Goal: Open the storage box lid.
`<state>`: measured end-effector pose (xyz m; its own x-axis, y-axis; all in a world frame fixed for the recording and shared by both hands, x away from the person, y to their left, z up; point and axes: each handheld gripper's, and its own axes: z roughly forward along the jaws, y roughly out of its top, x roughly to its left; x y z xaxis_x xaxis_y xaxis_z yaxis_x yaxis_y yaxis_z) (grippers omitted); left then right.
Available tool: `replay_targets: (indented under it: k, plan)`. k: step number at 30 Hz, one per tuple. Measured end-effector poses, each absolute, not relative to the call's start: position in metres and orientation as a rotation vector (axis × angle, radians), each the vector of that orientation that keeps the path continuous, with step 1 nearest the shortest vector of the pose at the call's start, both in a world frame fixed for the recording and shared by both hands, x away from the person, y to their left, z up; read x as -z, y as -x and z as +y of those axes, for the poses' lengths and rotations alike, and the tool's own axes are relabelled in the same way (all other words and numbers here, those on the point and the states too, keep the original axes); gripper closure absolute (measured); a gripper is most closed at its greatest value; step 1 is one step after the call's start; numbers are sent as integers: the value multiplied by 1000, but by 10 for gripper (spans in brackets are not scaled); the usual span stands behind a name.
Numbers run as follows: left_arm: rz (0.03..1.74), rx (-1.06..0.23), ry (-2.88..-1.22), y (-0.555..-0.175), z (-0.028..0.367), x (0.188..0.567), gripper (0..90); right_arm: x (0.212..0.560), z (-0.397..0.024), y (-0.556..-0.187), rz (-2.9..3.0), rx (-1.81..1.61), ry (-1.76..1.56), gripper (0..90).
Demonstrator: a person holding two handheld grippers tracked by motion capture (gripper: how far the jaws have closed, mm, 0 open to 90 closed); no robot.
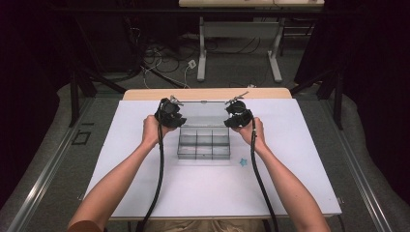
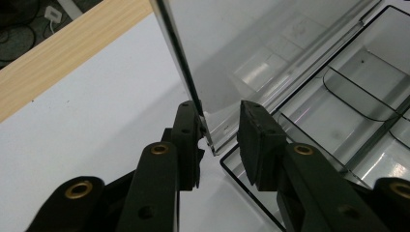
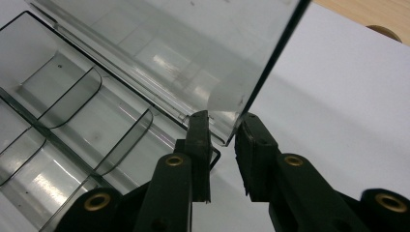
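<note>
In the high view, a clear plastic compartment box [image 1: 203,143] with dark-tinted dividers is seen near the middle of a white table top [image 1: 145,183], its compartments holding nothing that can be made out. Its transparent hinged lid [image 1: 203,114] is raised upright at the far edge of the box. A small light-blue star-shaped piece [image 1: 243,162] lies on the table just beside the box's near right corner. The left gripper [image 1: 170,114] is held at the left end of the lid and the right gripper [image 1: 238,115] at the right end, with both forearms stretched forward from the bottom edge and a black cable trailing back from each.

In the left gripper view, the corner of the lid [image 2: 203,104] is seen between the two black jaws. The left-hand pad lies against the lid's edge, while a clear gap is left between the lid and the right-hand pad [image 2: 256,140], so the jaws stand slightly open and the lid is not clamped. The box's empty compartments [image 2: 348,111] are seen to the right.

In the right gripper view, the opposite corner of the lid [image 3: 227,99] sits between the jaws, which are drawn close about it; whether both pads press on it cannot be told. Empty divided compartments [image 3: 72,121] lie at the left.
</note>
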<state>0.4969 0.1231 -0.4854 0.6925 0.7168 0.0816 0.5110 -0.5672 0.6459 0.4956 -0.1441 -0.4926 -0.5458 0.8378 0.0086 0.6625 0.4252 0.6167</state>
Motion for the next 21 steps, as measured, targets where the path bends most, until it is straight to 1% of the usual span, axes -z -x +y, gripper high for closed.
replay_targets:
  k: [21]
  plan:
    - [963, -456, -2319, -505, 120, 486, 662, 495, -145, -501, 2371, -846, -1310, 749]
